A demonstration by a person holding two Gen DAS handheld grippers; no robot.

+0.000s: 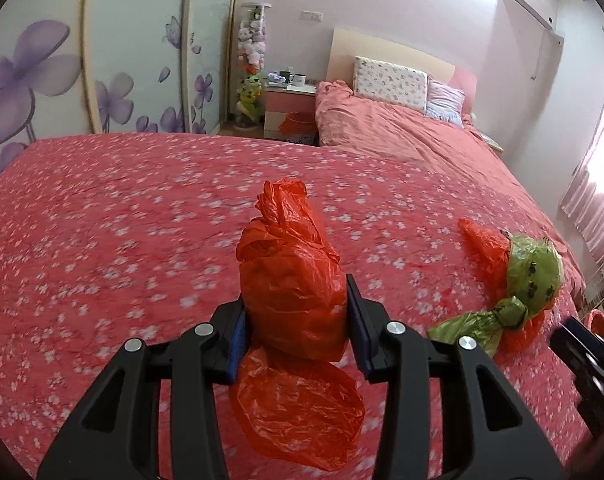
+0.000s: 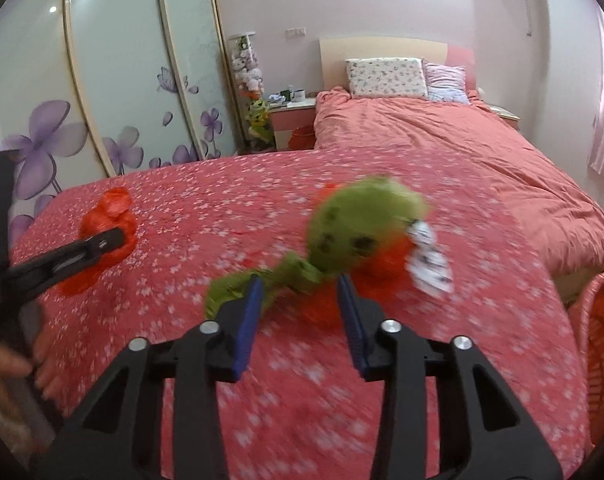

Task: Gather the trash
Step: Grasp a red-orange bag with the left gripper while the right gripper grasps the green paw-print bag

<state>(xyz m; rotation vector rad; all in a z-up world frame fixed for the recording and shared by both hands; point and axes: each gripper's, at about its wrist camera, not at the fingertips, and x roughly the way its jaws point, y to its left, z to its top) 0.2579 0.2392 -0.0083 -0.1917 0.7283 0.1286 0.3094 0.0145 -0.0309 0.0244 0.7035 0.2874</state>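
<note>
**pinkroom_fan:** Starting at the left gripper (image 1: pixel 296 334): its blue-padded jaws are clamped on a crinkly orange-red plastic bag (image 1: pixel 292 288), tied shut and bulging. Whatever's inside I can't tell, the plastic isn't see-through. The bag stands upright between the pads, long axis vertical, twisted knot pointing up and away toward the headboard end. A loose flap of the same plastic hangs below the pads. It's over the red bedspread with small white flowers (image 1: pixel 102 220).

**tidybot42:** And the other side?

**pinkroom_fan:** The right gripper (image 2: pixel 300 320) has its jaws apart, gripping nothing. Just ahead of the tips lies a green plastic bag with dark paw prints (image 2: pixel 353 228), knotted, on top of a second orange-red plastic bag (image 2: pixel 381 268). It's blurred in the right wrist view. The green one's long axis runs diagonally: round bulge toward the upper right, knotted tail (image 2: pixel 238 284) pointing lower left, reaching by the left pad. Touching or not, can't say. A white printed scrap (image 2: pixel 427 262) sticks out on the bundle's right.

**tidybot42:** Any bin?

**pinkroom_fan:** Yep, a pink woven basket (image 2: pixel 599 344) at the bed's right edge, lined with orange plastic. Its contents aren't visible.
</note>
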